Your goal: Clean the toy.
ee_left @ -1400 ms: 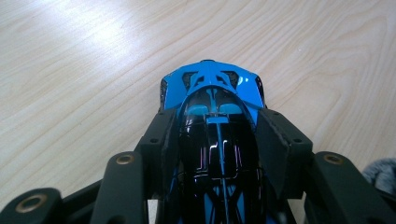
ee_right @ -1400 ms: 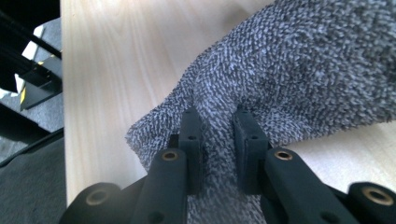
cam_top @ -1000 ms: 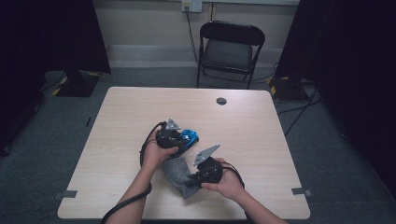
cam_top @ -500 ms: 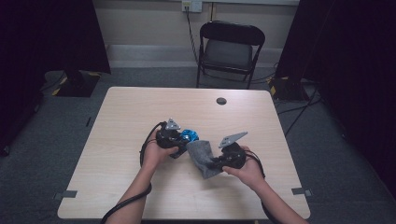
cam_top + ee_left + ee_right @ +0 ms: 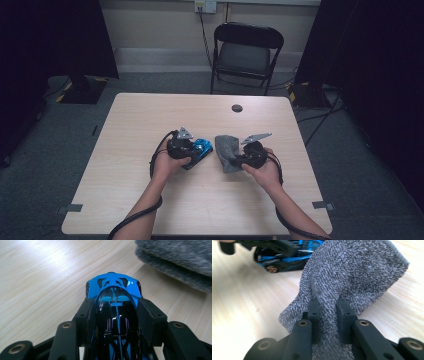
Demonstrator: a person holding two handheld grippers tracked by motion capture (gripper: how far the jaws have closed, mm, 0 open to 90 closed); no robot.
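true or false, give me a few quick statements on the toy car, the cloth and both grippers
1. The left gripper is clamped on a blue and black toy car. True.
2. The right gripper is open and holds nothing. False: it pinches a grey cloth.
3. The cloth covers the car. False: they lie apart on the table.
4. A black folding chair stands beyond the table. True.
5. The car is red. False: it is blue and black.

No readable text, labels or numbers anywhere.
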